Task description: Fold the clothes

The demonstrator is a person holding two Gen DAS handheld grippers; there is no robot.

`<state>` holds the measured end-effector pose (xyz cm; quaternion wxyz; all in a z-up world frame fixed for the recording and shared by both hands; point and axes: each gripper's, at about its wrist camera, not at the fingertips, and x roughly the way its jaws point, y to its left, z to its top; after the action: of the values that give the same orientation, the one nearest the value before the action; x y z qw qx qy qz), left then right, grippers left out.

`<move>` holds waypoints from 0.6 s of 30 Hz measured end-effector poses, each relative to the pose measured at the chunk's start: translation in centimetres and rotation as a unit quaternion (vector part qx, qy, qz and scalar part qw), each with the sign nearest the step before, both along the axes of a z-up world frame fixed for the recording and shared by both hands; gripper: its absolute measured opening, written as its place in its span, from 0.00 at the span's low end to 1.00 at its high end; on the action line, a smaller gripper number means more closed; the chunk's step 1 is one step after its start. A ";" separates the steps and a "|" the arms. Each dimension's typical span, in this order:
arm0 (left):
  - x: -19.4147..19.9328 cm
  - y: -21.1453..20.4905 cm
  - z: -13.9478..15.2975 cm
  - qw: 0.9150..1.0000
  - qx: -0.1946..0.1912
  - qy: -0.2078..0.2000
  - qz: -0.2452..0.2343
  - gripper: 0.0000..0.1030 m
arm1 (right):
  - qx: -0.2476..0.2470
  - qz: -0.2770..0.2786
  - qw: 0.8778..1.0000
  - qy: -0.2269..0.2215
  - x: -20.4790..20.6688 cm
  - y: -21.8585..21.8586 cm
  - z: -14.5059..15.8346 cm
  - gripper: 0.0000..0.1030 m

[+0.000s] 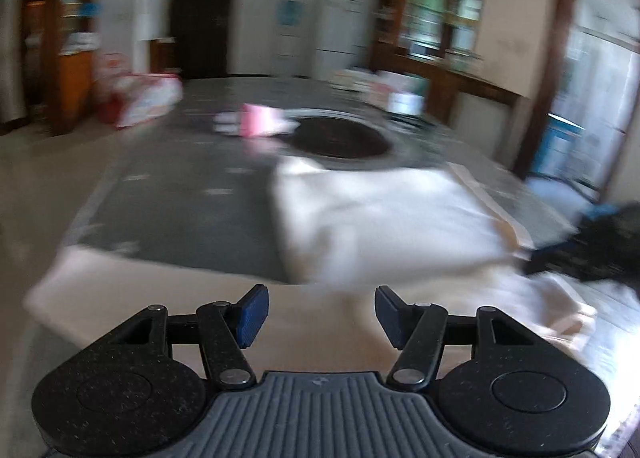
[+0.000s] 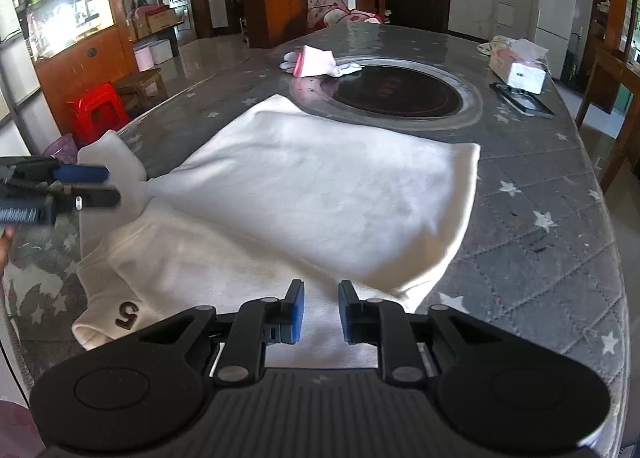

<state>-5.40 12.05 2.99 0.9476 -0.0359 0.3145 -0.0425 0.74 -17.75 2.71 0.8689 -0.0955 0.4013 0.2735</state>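
Note:
A cream-white sweatshirt (image 2: 320, 186) lies on the grey star-patterned table (image 2: 540, 258), its body folded over towards the near side. One sleeve (image 2: 116, 162) sticks out at the left, and a cuff marked 5 (image 2: 128, 314) lies at the near left. My right gripper (image 2: 321, 312) hovers over the near hem with a narrow gap between its blue pads and nothing pinched. My left gripper (image 2: 96, 186) is blurred at the left, beside the sleeve. In the blurred left wrist view, the left gripper (image 1: 322, 314) is open over the sweatshirt (image 1: 380, 218). The right gripper (image 1: 560, 254) is a dark blur there.
A round dark hob (image 2: 396, 92) is set in the table beyond the garment. Pink and white gloves (image 2: 316, 62) lie past it, with a tissue pack (image 2: 520, 70) and a dark flat frame (image 2: 524, 98) at the far right. A red stool (image 2: 98, 110) stands on the floor at the left.

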 end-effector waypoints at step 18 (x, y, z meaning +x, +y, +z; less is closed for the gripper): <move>1.3 11.9 -2.6 0.965 0.011 0.019 0.263 0.55 | -0.002 0.019 1.000 0.002 -0.8 1.3 0.0 0.25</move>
<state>-4.07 23.99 0.40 0.9198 -0.1077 0.3120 0.2121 -0.04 -16.47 2.69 0.8625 -0.1043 0.4021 0.2891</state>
